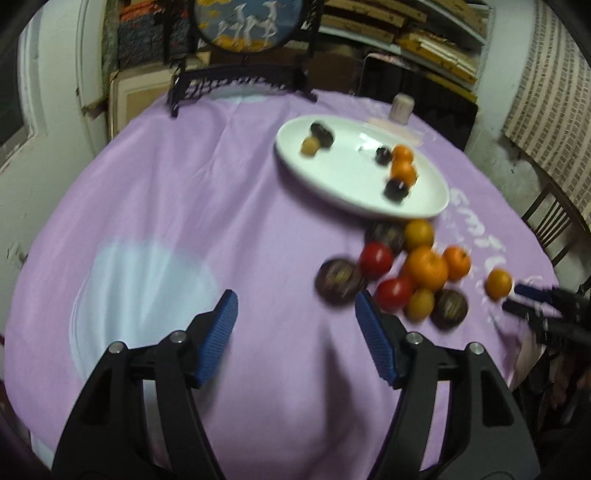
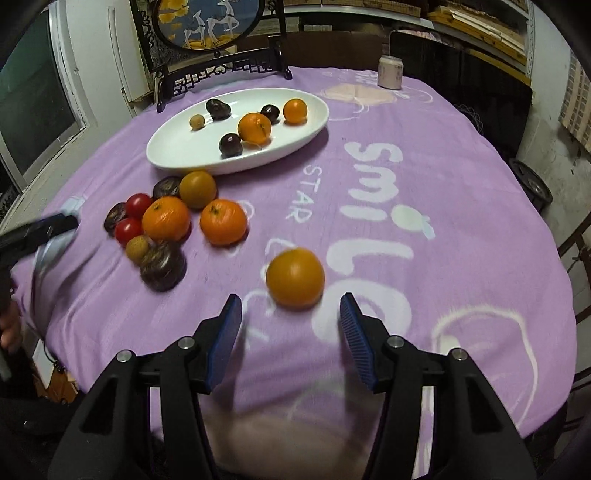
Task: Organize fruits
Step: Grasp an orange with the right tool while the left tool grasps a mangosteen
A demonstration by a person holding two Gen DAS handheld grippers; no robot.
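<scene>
A purple cloth [image 2: 461, 155] printed with white letters and outline drawings covers the round table. Toward the upper right of the right wrist view a pale pink can [image 2: 390, 72] stands upright on it. At the top, a round picture of white deer [image 2: 208, 22] sits in a dark carved stand [image 2: 221, 70] at the table's far edge. Stacked boards on shelves [image 1: 424, 40] fill the upper right of the left wrist view.

One orange [image 2: 295, 277] lies alone right of the fruit pile [image 2: 162, 221] (plate [image 2: 177, 153] just behind it).
</scene>
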